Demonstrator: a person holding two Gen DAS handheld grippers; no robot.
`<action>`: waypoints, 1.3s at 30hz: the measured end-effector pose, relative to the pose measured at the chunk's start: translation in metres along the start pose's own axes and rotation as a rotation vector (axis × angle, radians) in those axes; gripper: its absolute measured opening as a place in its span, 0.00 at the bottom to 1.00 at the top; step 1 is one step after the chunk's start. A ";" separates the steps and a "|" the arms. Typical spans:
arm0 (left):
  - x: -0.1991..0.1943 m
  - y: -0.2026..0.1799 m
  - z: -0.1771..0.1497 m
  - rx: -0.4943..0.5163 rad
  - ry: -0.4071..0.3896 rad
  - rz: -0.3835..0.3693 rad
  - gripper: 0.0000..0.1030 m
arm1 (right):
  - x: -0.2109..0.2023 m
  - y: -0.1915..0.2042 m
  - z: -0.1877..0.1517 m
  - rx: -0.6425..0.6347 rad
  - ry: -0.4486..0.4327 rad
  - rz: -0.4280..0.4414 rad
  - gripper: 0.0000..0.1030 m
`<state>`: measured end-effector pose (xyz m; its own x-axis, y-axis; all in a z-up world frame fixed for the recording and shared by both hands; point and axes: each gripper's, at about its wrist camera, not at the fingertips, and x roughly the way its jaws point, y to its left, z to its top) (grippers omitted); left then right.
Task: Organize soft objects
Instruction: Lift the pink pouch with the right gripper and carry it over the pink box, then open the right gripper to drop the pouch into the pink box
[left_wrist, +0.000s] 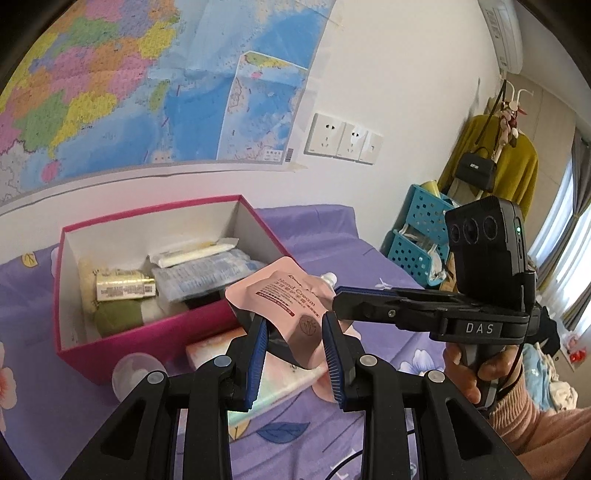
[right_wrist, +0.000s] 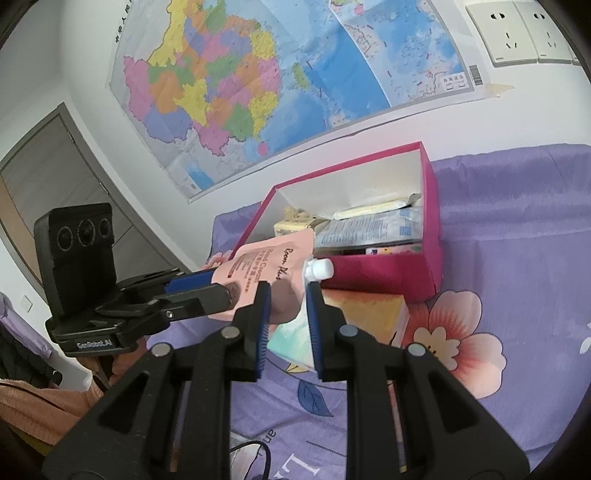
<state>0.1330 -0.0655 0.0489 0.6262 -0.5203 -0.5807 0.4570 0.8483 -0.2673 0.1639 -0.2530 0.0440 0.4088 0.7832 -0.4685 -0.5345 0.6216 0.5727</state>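
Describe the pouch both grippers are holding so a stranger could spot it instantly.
Find the open pink box on the purple bedsheet. Just in front of it, lifted above the sheet, is the pink pouch. Only it has a white spout and "Hand Cream" print, pinched by both grippers.

The pink box (left_wrist: 155, 339) stands open-topped on the bed (left_wrist: 332, 236), so entry from above is free, but packets (left_wrist: 207, 273) and a yellow roll (left_wrist: 122, 290) already crowd its floor. Its near wall rises between the 2 hand-held grippers and the inside. Just before that wall lie a tissue pack (right_wrist: 369, 314) and a clear round lid (left_wrist: 136, 369). The right hand-held gripper (left_wrist: 334, 295) crosses the left hand-held gripper's (left_wrist: 295, 332) path; both clamp the pink pouch (left_wrist: 284, 295). The bed right of the box lies bare.
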 end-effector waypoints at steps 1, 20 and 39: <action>0.001 0.001 0.002 0.000 -0.001 0.000 0.28 | 0.001 -0.001 0.002 0.001 -0.002 0.000 0.22; 0.033 0.028 0.038 -0.030 -0.010 0.062 0.28 | 0.023 -0.022 0.040 0.010 -0.018 -0.018 0.22; 0.077 0.056 0.066 -0.121 0.064 0.132 0.28 | 0.063 -0.060 0.073 0.087 -0.006 -0.049 0.22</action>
<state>0.2487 -0.0642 0.0403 0.6323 -0.4001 -0.6634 0.2920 0.9162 -0.2743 0.2755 -0.2398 0.0288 0.4372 0.7520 -0.4933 -0.4475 0.6577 0.6059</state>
